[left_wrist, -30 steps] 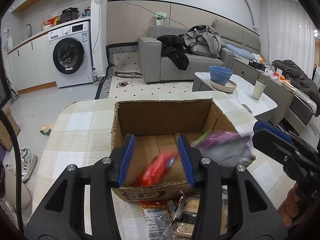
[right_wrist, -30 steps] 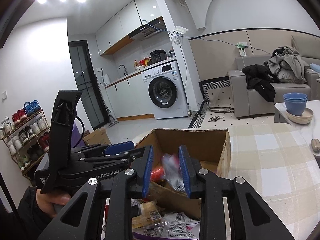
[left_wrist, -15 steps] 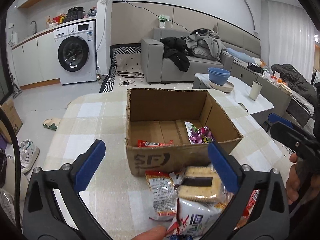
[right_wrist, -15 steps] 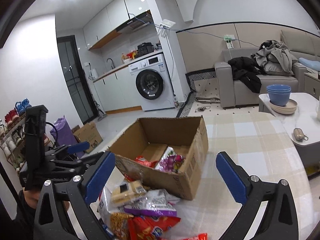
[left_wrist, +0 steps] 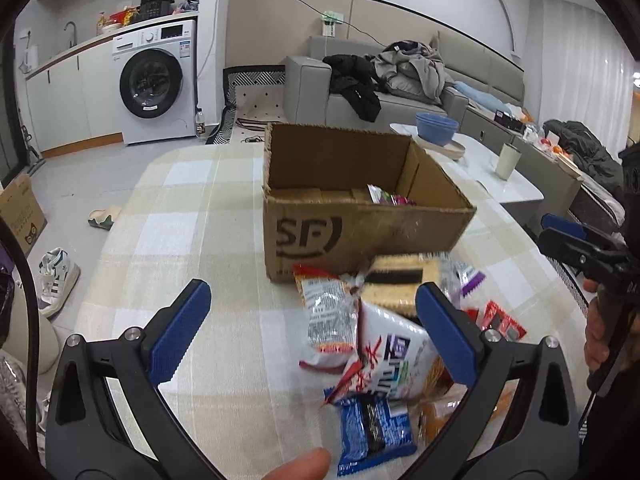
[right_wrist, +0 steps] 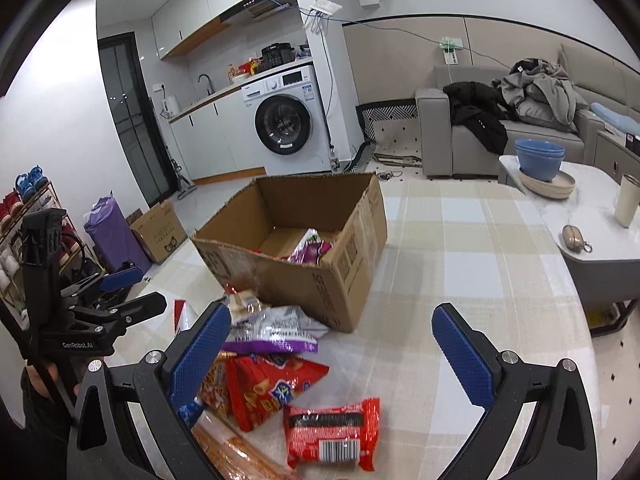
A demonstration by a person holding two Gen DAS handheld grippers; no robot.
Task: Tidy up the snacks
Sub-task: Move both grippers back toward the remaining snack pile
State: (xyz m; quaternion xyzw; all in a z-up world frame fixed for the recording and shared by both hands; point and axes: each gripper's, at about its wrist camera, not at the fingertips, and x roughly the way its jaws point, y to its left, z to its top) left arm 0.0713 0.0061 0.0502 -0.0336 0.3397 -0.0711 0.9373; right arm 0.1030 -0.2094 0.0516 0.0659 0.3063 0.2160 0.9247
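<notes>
Both grippers, left [left_wrist: 312, 332] and right [right_wrist: 332, 354], now stand wide apart and empty above the snack pile [right_wrist: 276, 376]; a second ago they were pinched over the cardboard box [left_wrist: 352, 208].

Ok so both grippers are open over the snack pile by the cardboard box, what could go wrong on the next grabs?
The packets overlap: the left gripper may pinch the white crinkly packet together with the silver-backed packet lying on it.

The right gripper may crush the red puffed chip bag.

The open brown cardboard box sits close, so a wide jaw could nudge it.
</notes>
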